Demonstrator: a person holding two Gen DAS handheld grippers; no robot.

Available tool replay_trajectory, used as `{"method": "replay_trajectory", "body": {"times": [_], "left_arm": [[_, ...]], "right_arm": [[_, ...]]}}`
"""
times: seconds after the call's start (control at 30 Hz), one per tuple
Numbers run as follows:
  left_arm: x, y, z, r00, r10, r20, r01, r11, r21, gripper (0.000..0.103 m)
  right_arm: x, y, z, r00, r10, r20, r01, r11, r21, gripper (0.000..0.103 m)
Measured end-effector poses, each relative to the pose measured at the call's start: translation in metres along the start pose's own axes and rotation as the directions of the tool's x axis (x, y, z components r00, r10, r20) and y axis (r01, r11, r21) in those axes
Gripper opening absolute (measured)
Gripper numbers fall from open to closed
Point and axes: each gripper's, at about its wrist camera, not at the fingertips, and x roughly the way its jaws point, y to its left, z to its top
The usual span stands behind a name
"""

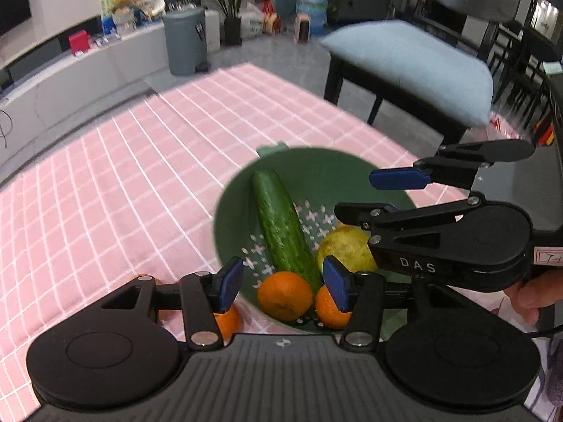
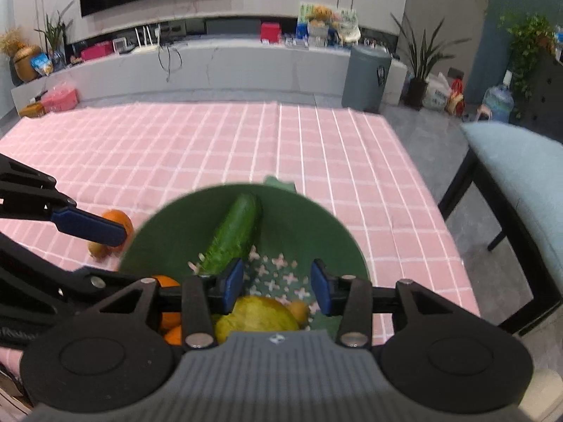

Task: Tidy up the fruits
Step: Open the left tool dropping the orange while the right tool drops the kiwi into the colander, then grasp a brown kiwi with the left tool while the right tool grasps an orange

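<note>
Left gripper and right gripper, both parted and empty, hover over the green colander. The loose orange on the cloth left of it, probably firm and smooth, suits a grasp across its middle.

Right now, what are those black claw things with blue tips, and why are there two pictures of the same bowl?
Those claws are grabbing tools. A person holds one in each hand, and each has a small camera looking out along its two fingers, so you get two pictures of one moment.

One picture comes from the left gripper, the other from the right gripper. Each camera also catches the other tool at the side.

Both hover over a green bowl with holes in its bottom, standing on a pink checked tablecloth. Inside lie a cucumber, two oranges and a yellow fruit. Another orange is still out on the cloth.

Both tools are open and hold nothing.
</note>
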Motion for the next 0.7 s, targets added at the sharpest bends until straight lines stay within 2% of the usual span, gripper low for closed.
{"method": "replay_trajectory", "body": {"times": [0.33, 0.7], "left_arm": [[-0.047, 0.039, -0.02, 0.993, 0.023, 0.112, -0.018, 0.999, -0.048, 0.062], [-0.049, 0.083, -0.05, 0.995, 0.053, 0.085, -0.045, 0.995, -0.093, 0.062]], "right_arm": [[-0.027, 0.037, 0.014, 0.99, 0.101, 0.098, -0.091, 0.991, -0.094, 0.047], [-0.02, 0.093, 0.018, 0.979, 0.19, 0.073, -0.16, 0.938, -0.308, 0.047]]}}
